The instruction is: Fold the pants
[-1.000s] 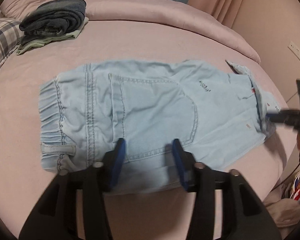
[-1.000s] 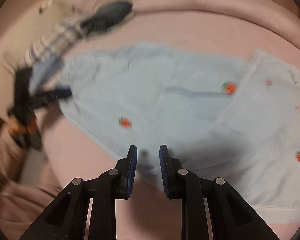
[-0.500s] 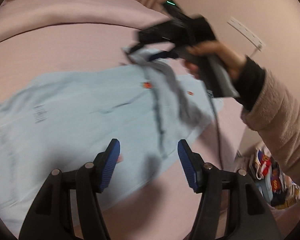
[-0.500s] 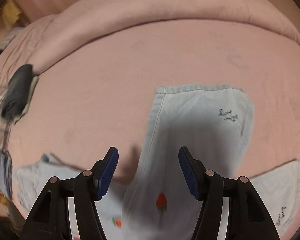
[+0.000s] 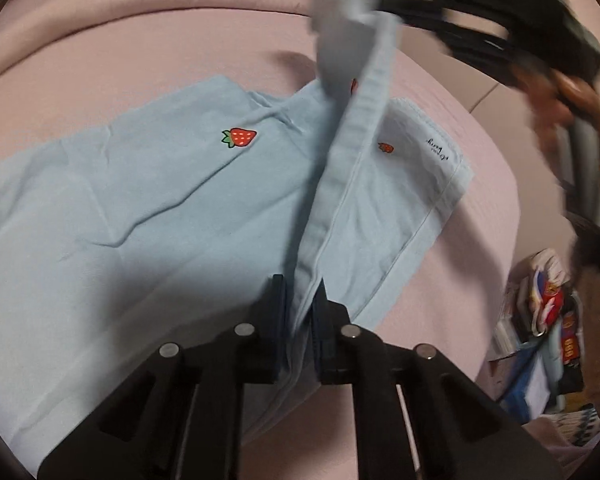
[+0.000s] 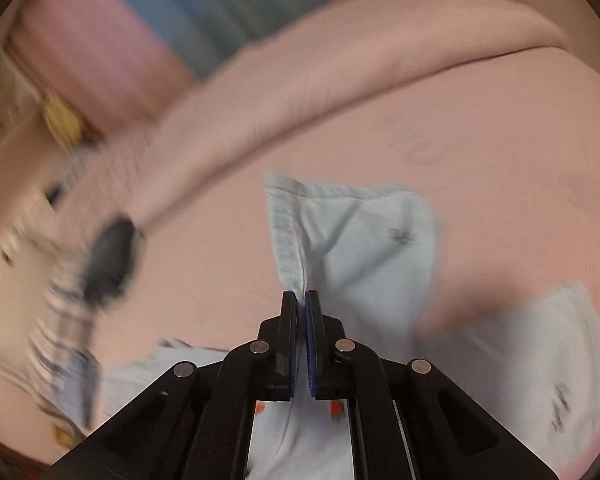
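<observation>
Left wrist view shows the left gripper pinching the near corner of one leg hem of the pants, its jaws pressed together on the doubled light-blue cloth. From that pinch the hem runs up and away as a taut band to the right gripper, which is blurred but holds the far corner high above the bed. So the lifted edge lies straight ahead of the left gripper, its long axis running from the near edge of the bed toward the rolled pink duvet along the far edge.

Right wrist view confirms the other end: the right gripper is clamped tight on a seamed fold of the pants, with cloth fanning out beyond the tips and more of it hanging below.

The rest of the pants lies flat on the bed to the left of the raised hem, strawberry prints up, stretching toward the bed's left side. The second leg rests flat just right of the band, its hem toward the bed's right edge.

My reading is that the fold turns on carrying this raised hem sideways, leftward over the flat body toward the waist. Both grippers would need to travel together and keep the band level, since the right one holds much higher than the left.
</observation>
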`<state>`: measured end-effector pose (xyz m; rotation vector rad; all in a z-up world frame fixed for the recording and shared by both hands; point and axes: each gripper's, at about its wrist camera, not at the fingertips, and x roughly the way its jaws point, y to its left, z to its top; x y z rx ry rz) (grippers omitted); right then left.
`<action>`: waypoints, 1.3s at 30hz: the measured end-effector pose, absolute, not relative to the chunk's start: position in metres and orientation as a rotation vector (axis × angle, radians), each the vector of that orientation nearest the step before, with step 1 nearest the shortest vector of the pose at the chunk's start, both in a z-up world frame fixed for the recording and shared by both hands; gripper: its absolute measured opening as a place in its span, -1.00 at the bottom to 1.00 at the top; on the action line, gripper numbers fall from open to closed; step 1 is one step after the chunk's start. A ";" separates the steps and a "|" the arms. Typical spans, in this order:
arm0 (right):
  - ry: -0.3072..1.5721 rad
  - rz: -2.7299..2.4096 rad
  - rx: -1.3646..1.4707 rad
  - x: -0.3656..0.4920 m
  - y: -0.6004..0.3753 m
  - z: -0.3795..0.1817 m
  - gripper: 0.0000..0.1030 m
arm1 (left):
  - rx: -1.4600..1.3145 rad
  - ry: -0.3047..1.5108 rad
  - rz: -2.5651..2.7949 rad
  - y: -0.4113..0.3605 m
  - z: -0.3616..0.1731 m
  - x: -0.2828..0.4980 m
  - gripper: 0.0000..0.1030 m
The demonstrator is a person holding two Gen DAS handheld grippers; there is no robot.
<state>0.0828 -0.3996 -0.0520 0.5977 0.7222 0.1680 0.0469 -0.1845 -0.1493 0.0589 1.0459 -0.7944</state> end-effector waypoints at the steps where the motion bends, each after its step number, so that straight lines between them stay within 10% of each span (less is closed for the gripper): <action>1: 0.700 0.148 0.622 0.066 -0.410 -0.054 -0.89 | 0.076 1.038 -0.793 -0.186 -0.150 0.044 -0.80; 11: 0.705 0.000 1.046 -0.024 -0.480 -0.188 -0.87 | 0.270 1.002 -0.758 -0.222 -0.152 0.039 -0.76; 16: 0.621 0.018 1.087 -0.031 -0.497 -0.181 -0.22 | 0.359 0.967 -0.735 -0.227 -0.152 0.043 -0.65; 20: 0.639 -0.050 1.033 -0.017 -0.515 -0.168 -0.17 | 0.411 0.939 -0.724 -0.234 -0.154 0.042 -0.70; 23: 0.678 -0.059 1.002 0.006 -0.513 -0.168 -0.18 | 0.426 0.928 -0.728 -0.232 -0.153 0.041 -0.80; 27: 0.672 -0.073 0.948 0.011 -0.509 -0.156 -0.87 | 0.369 0.936 -0.736 -0.219 -0.146 0.044 -0.88; 39: 0.752 -0.138 0.874 -0.021 -0.508 -0.176 -0.90 | 0.413 0.929 -0.760 -0.214 -0.151 0.029 -0.84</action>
